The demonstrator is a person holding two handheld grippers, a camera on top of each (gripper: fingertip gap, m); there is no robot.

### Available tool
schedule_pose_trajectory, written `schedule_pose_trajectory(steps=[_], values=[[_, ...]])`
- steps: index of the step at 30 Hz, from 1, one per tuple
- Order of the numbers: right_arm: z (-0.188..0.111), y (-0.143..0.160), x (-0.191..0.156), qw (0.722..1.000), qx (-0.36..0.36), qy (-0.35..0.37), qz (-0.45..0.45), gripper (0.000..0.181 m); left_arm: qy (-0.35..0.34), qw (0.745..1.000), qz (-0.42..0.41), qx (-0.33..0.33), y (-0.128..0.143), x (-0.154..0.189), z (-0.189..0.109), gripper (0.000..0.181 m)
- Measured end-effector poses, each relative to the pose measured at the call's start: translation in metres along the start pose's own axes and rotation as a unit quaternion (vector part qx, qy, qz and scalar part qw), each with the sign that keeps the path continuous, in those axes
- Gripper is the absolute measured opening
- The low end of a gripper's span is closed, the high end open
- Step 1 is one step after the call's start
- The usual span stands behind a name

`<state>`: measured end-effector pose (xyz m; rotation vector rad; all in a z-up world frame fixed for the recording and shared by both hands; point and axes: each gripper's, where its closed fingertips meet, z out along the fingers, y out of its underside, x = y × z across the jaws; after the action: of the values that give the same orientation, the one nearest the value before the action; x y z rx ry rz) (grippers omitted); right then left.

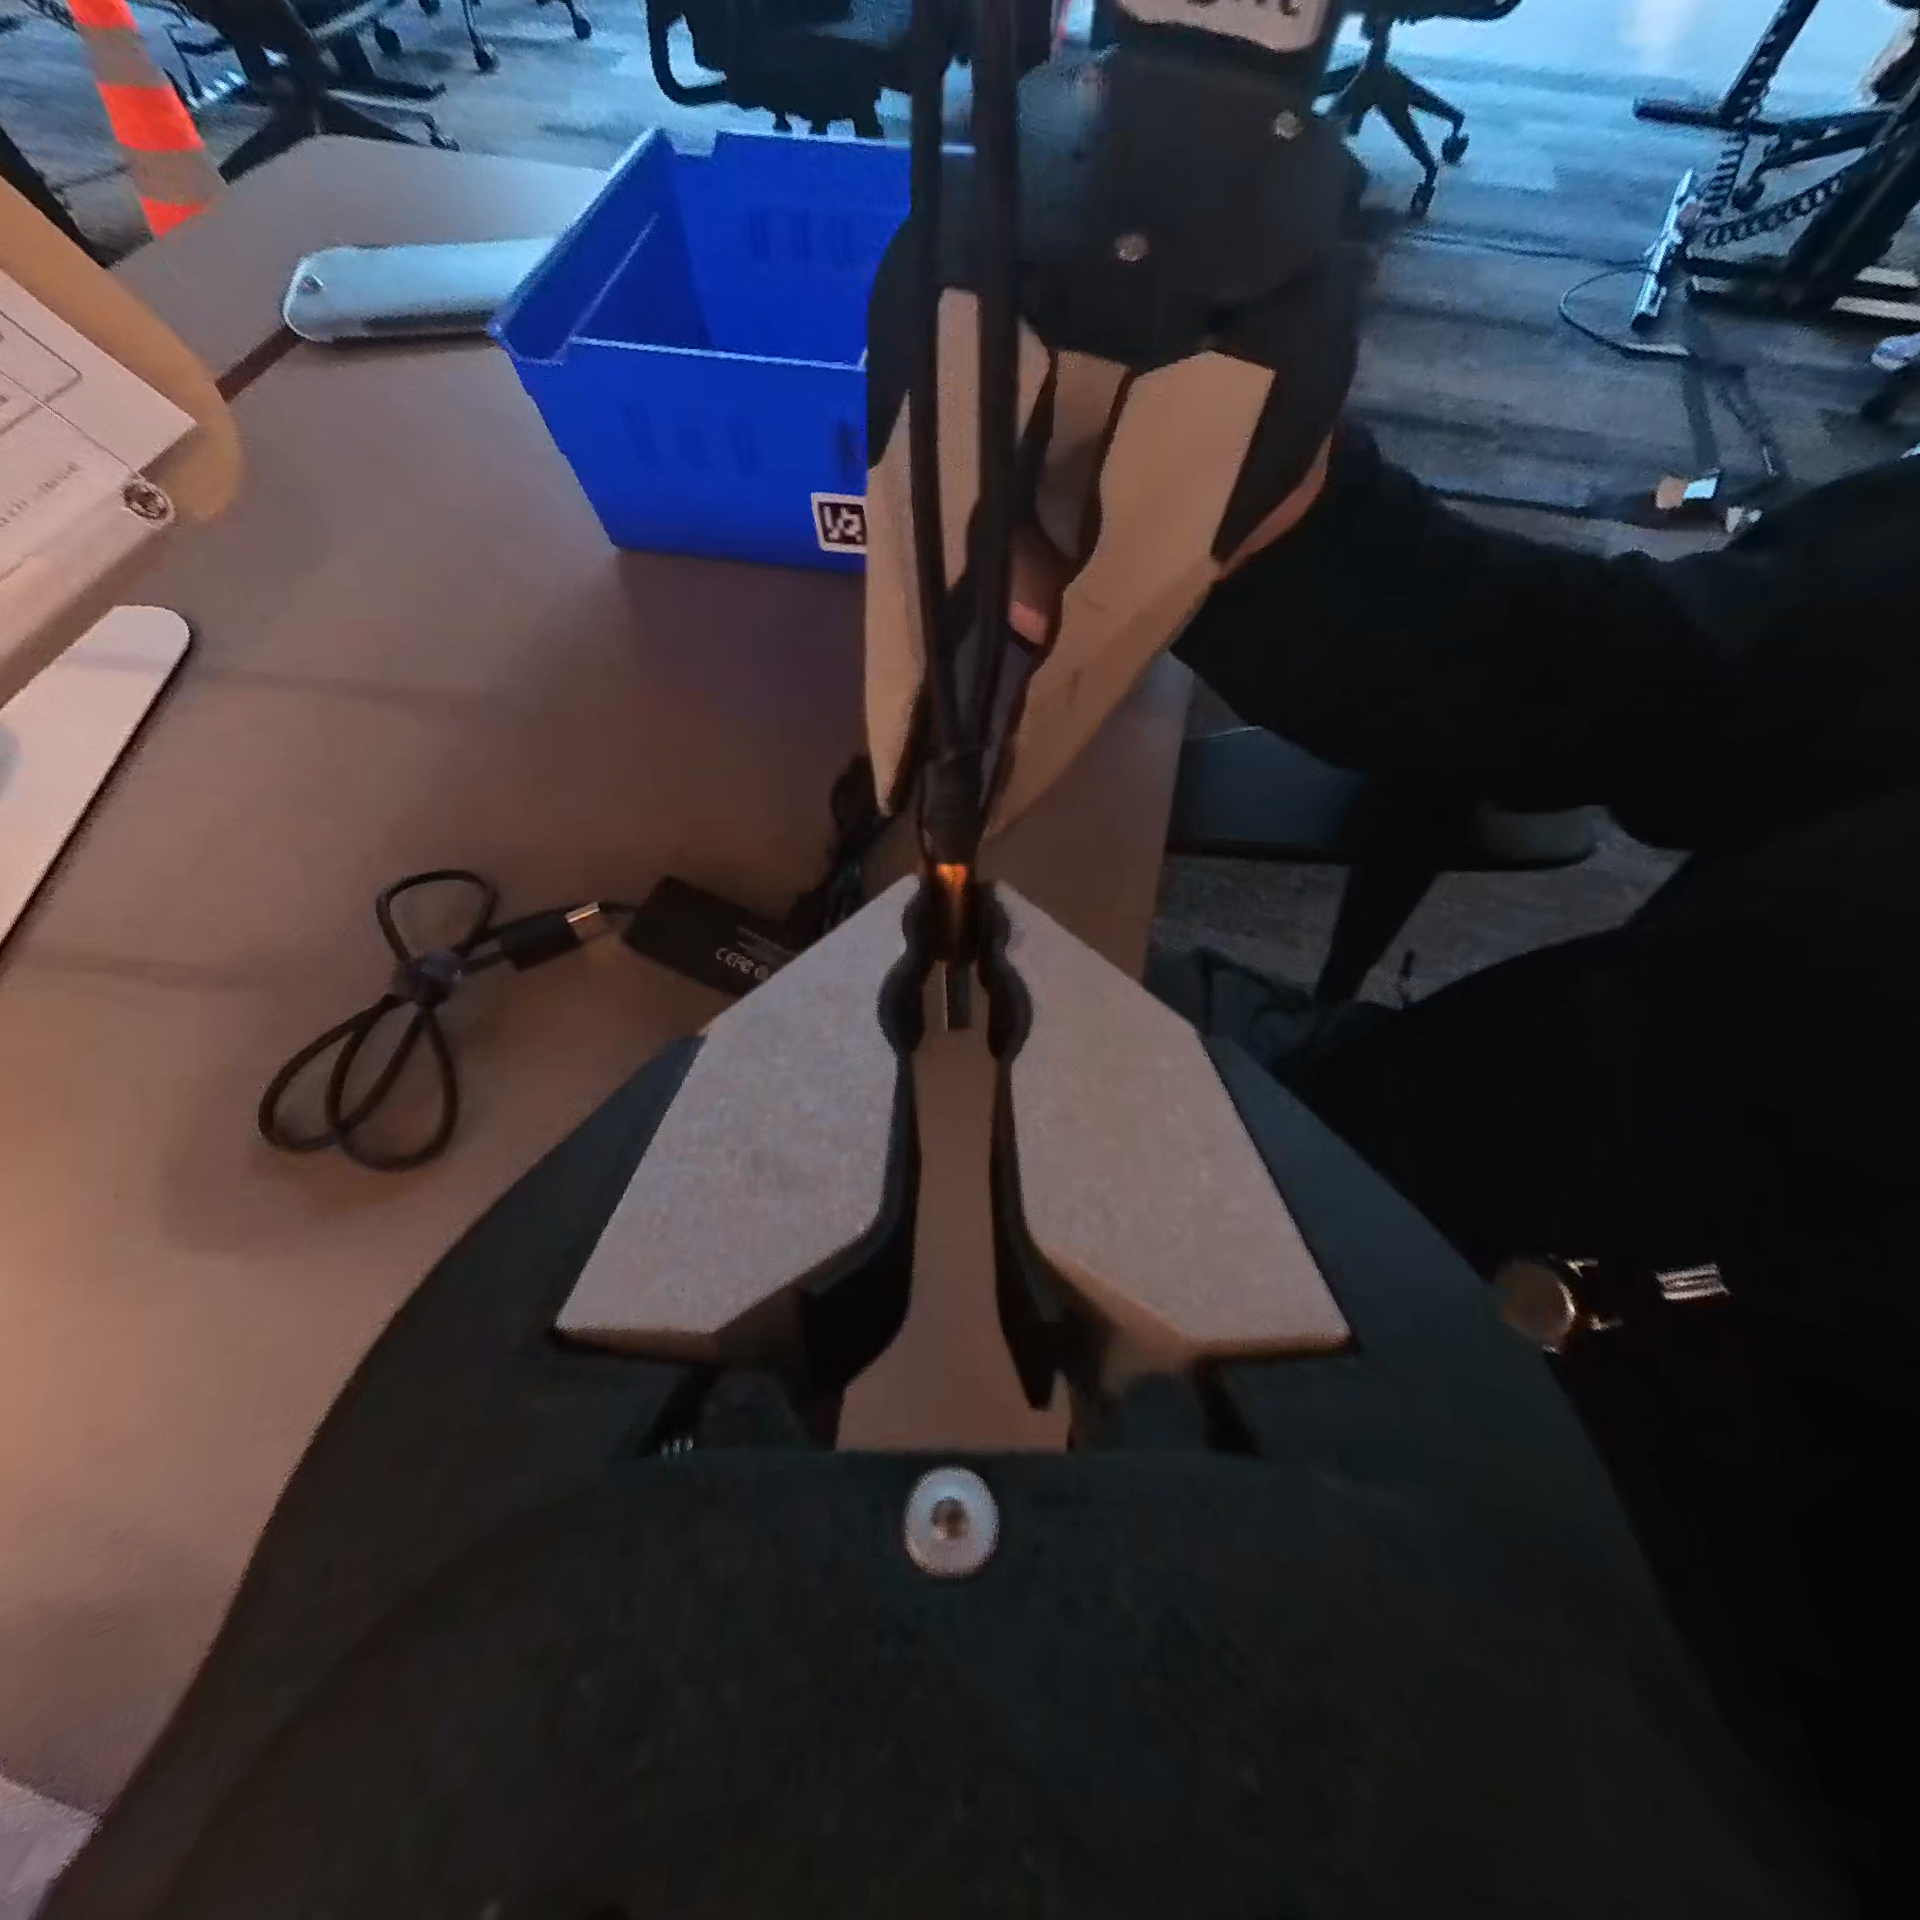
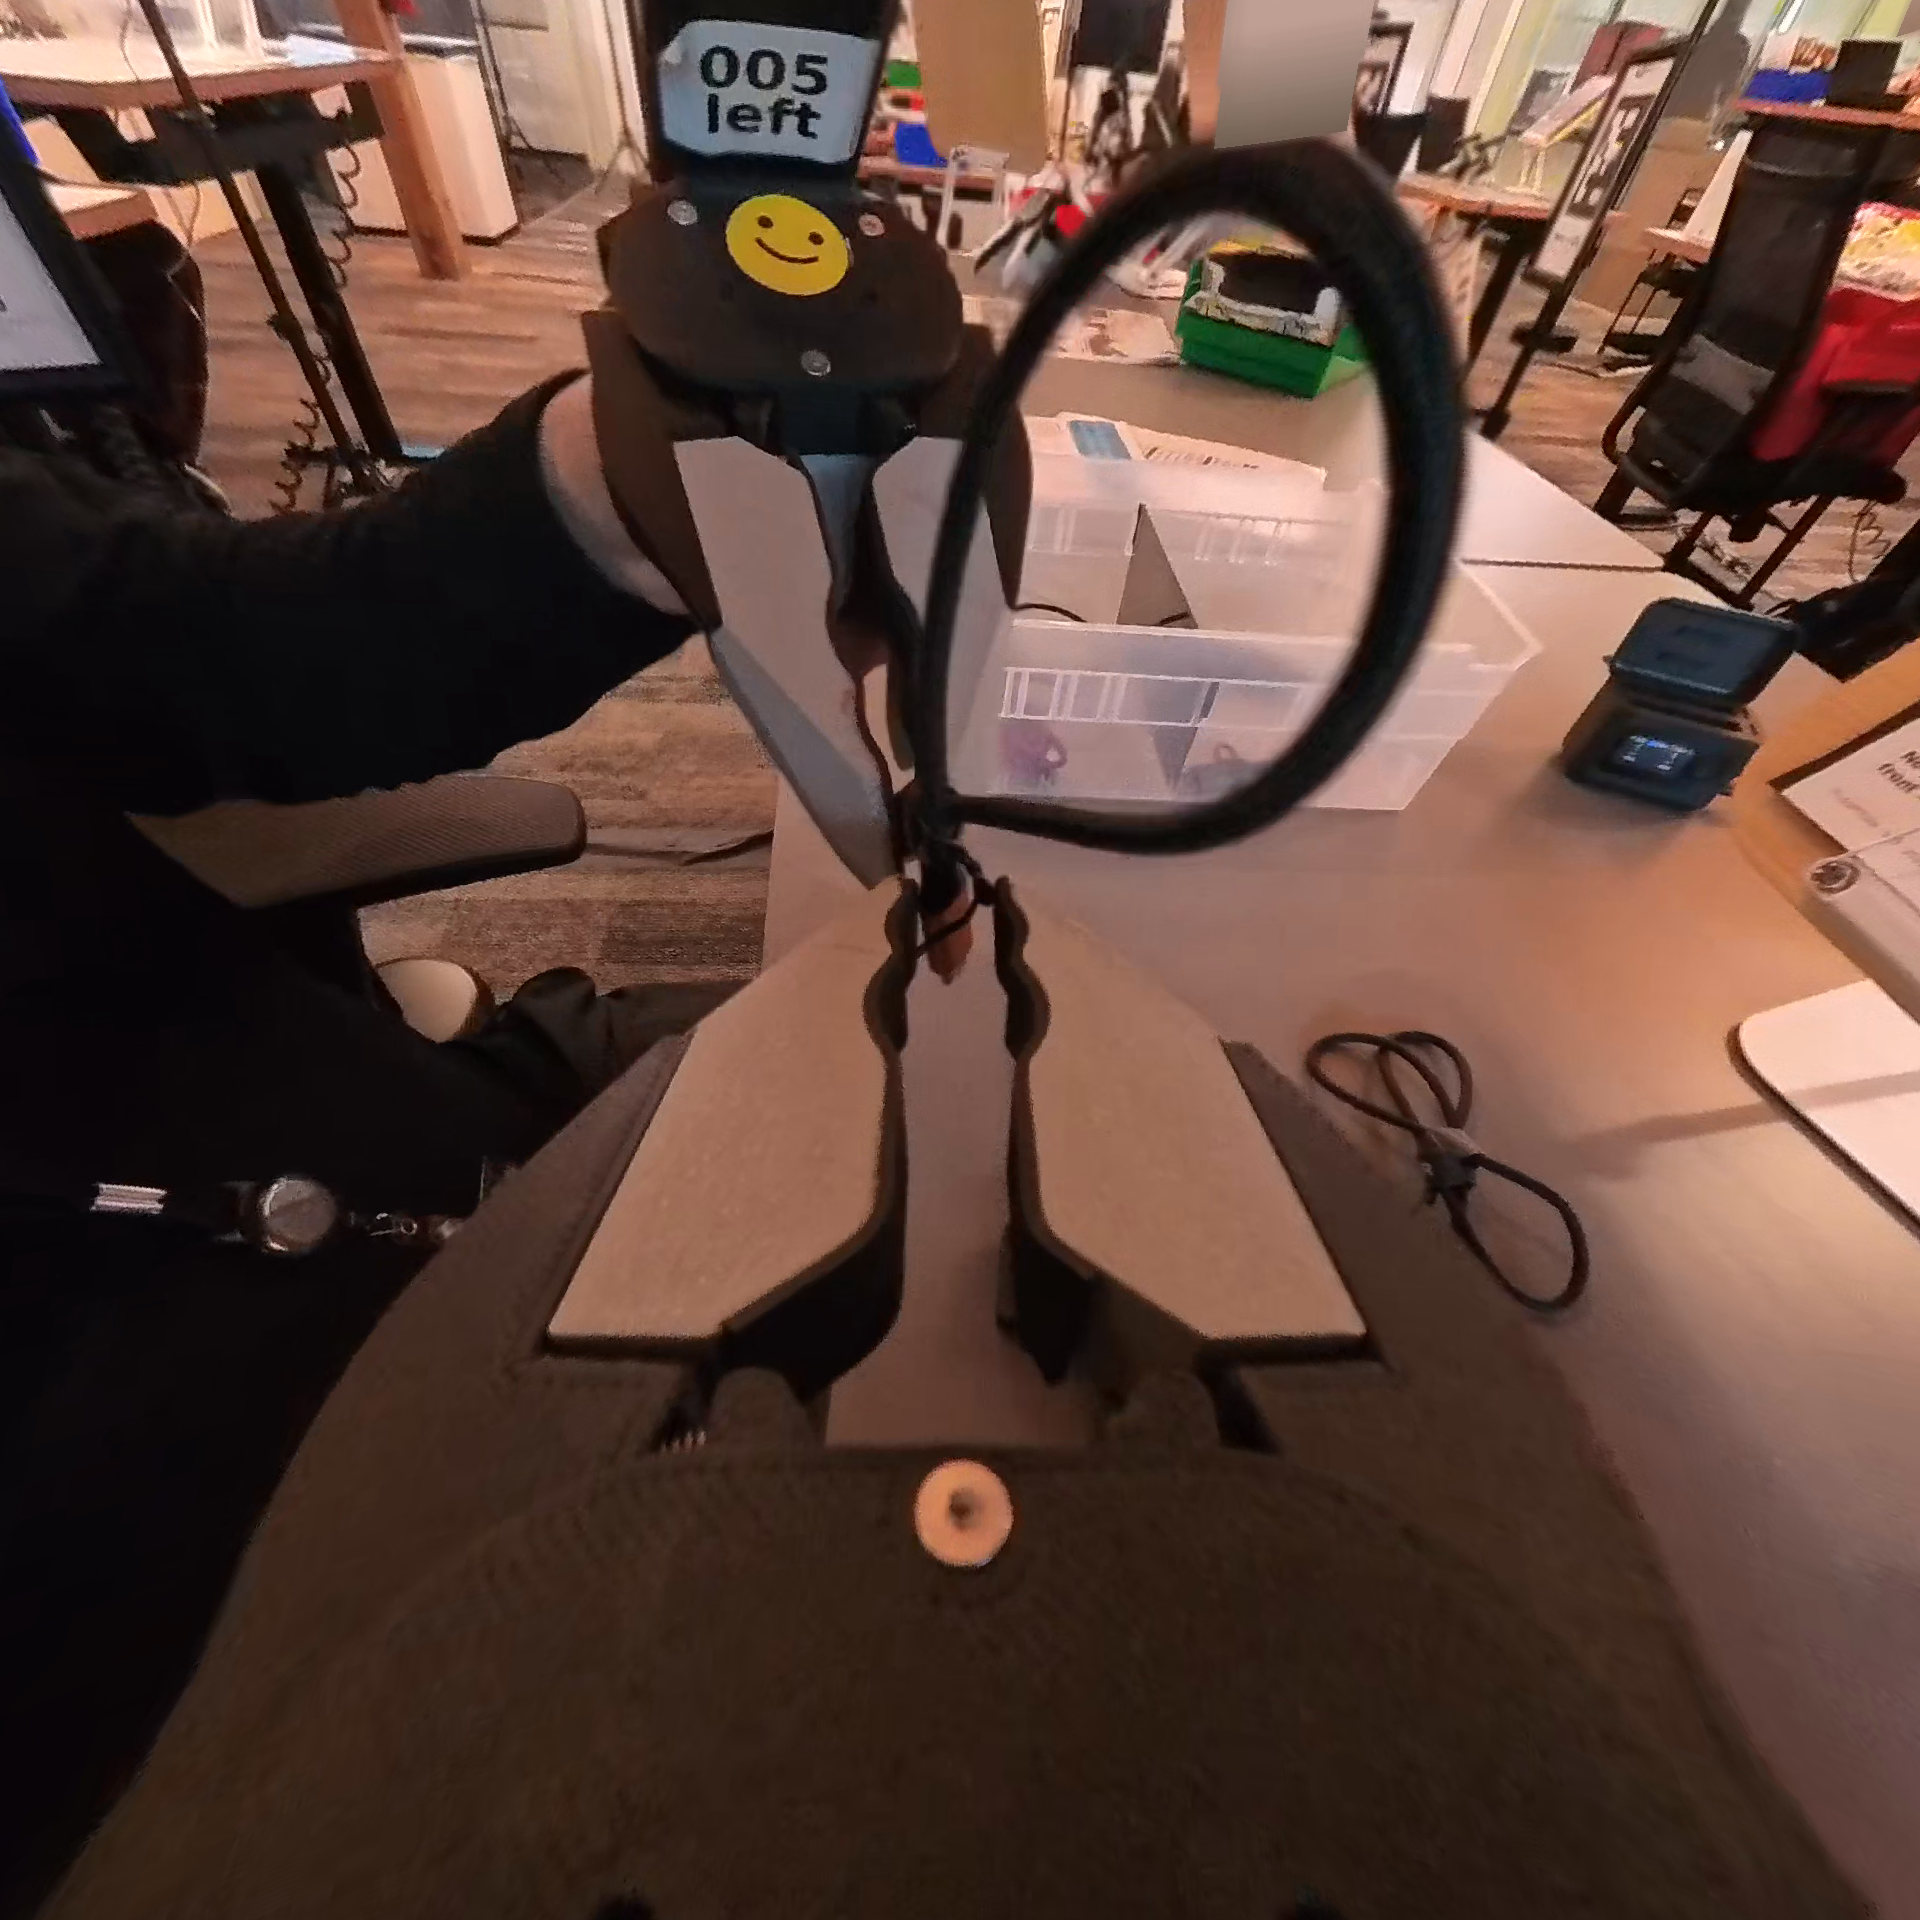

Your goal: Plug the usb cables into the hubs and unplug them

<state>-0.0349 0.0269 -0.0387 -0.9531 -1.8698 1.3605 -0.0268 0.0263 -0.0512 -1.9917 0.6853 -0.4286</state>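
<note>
Left gripper [image 1: 951, 935] clamping a black plug at its fingertips, jaws nearly together with the plug between them, an orange glint on the plug. Right gripper [image 2: 951, 935] meeting it tip to tip above the table edge, pinching the same cable [image 2: 1382, 582] by a small connector end, jaws narrowly apart around it. Cable arcing up in a big black loop in the right wrist view, running straight up as several black strands [image 1: 966, 416] in the left wrist view. Whether plug is seated in anything: cannot tell, too small and blurred.

Lying on the grey table [image 1: 416, 675]: a black hub [image 1: 717, 930] just beyond the left fingertips, partly hidden by them, with a short lead and metal plug pointing left. Second cable [image 1: 364, 1049], coiled and tied at the middle, resting near the hub, touching neither gripper; also showing at [image 2: 1455, 1164].

Sitting farther back in the left wrist view: blue bin [image 1: 707, 364]. In the right wrist view: clear plastic box [image 2: 1299, 644] behind the loop, small black device with a lit screen [image 2: 1673, 707] to its right. Dark sleeve [image 2: 312, 644] holding the left gripper.
</note>
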Motion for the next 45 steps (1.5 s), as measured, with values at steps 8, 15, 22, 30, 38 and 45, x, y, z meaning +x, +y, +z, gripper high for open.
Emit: schedule_pose_trajectory(steps=[8, 15, 22, 30, 38, 45], values=[[-0.002, 0.002, 0.007, 1.0, 0.0, 0.024, -0.018, 0.004, 0.028, 0.998, -0.031, -0.038, 0.011, 0.002, 0.003, 0.005], [-0.013, -0.008, -0.003, 0.998, 0.046, -0.04, 0.021, 0.0, 0.021, 0.997, -0.045, -0.051, 0.021, -0.002, 0.001, 0.005], [-0.015, -0.002, 0.015, 0.999, 0.034, 0.003, 0.042, 0.0, 0.019, 0.997, -0.055, -0.055, 0.03, -0.005, 0.004, 0.005], [-0.02, -0.009, 0.019, 0.998, 0.041, 0.026, 0.031, 0.0, 0.026, 0.996, -0.065, -0.052, 0.036, -0.003, 0.01, 0.005], [-0.063, -0.03, 0.048, 0.988, 0.103, 0.104, 0.048, 0.0, 0.002, 0.992, -0.048, -0.114, 0.073, -0.002, 0.02, 0.005], [-0.07, -0.013, 0.057, 0.989, 0.076, 0.093, 0.082, 0.001, 0.008, 0.995, -0.075, -0.068, 0.064, -0.006, 0.01, 0.005]])
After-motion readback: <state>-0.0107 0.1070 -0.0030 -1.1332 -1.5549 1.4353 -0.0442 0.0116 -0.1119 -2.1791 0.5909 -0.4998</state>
